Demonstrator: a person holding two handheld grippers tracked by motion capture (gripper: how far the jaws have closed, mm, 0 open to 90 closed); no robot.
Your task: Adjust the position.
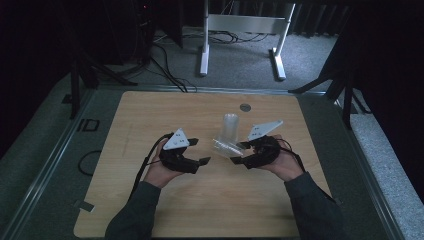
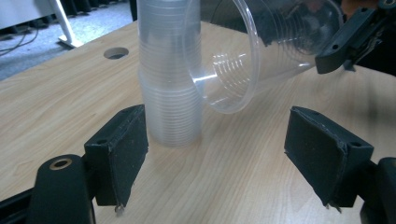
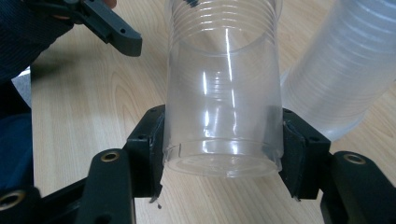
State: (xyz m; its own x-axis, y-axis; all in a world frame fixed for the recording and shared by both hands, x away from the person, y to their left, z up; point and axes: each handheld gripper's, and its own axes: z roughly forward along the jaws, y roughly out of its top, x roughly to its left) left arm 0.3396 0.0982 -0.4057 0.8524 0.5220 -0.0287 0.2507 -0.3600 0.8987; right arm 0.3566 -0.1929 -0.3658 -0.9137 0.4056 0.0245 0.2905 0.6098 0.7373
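The clear cup (image 3: 223, 93) lay on its side above the desk (image 1: 150, 200), clamped near its base by the right tongs (image 3: 223, 154), its open mouth toward the left tongs (image 2: 215, 154). These stood empty, jaws apart, level with that mouth and nearer it than to the upright stack of cups (image 2: 170, 74) just behind. The desk was pale wood, bare otherwise; the room beyond was dim, with a white frame (image 1: 242, 30) on grey carpet.

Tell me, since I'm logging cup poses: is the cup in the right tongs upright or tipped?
Tipped: the clear cup lies sideways, base clamped in the right tongs.
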